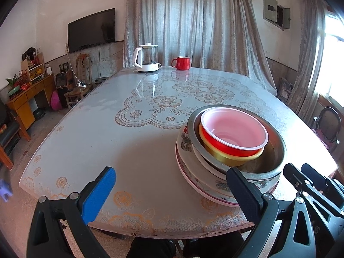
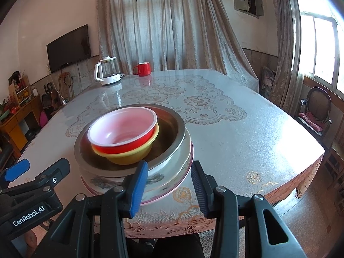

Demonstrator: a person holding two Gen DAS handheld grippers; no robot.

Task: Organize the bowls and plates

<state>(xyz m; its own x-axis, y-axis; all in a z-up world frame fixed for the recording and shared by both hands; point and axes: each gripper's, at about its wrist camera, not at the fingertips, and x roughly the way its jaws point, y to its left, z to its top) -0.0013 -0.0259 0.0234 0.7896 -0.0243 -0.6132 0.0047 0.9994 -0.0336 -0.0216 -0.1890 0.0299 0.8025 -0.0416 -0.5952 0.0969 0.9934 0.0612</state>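
A stack of dishes stands near the table's front edge. From the top it holds a red bowl with a pale inside, a yellow bowl, a steel bowl, a painted ceramic bowl and a pink-rimmed plate. My left gripper is wide open left of the stack, its right finger in front of the plate's edge. My right gripper is open at the stack's near right side, with the plate's rim showing in the gap and untouched.
The table has a lace-patterned cover under a glossy sheet. A white and glass kettle and a red mug stand at the far edge. A chair is by the window on the right; a desk and shelves on the left.
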